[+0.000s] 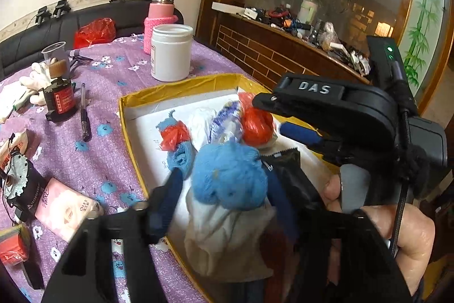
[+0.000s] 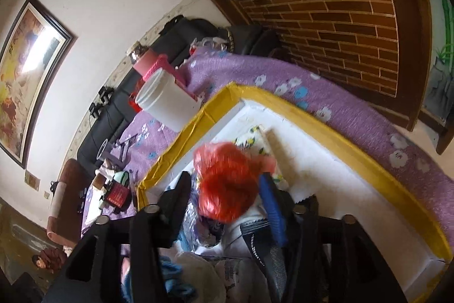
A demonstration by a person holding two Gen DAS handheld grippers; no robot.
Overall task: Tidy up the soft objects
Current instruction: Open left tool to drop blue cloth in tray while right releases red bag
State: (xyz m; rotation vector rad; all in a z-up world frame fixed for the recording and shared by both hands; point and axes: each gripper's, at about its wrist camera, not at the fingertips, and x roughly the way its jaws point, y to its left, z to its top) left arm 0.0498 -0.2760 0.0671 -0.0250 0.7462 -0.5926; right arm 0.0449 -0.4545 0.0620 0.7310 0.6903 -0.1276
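Left gripper (image 1: 224, 186) closed on blue fuzzy ball (image 1: 229, 175), a white cloth (image 1: 227, 243) hanging under it, both over the near end of the yellow-rimmed tray (image 1: 124, 115). Right gripper (image 2: 224, 189) grips the red plastic bundle (image 2: 227, 183) between its blue-padded fingers (image 2: 272, 203), just above the tray's white floor; left view shows it as well, entering from the right at the tray's far side.

Tray contents, near to far: black foil pouch (image 1: 286, 169) beside the ball, blue sock tied with a red bag scrap (image 1: 176, 144), clear blue-printed plastic bag (image 1: 224, 124), white wad (image 1: 201, 118). Right view also shows a floral cloth (image 2: 249, 141) lying behind the red bundle.

The tray sits on a worktop with a purple flowered cloth (image 1: 107, 93). Left of the tray: pink tissue pack (image 1: 68, 206), pen (image 1: 85, 115), dark bottle with red label (image 1: 59, 98). Beyond: white jar (image 1: 171, 51), pink flask (image 1: 161, 19), clear cup (image 1: 55, 53), red bag (image 1: 95, 31) on a black sofa.
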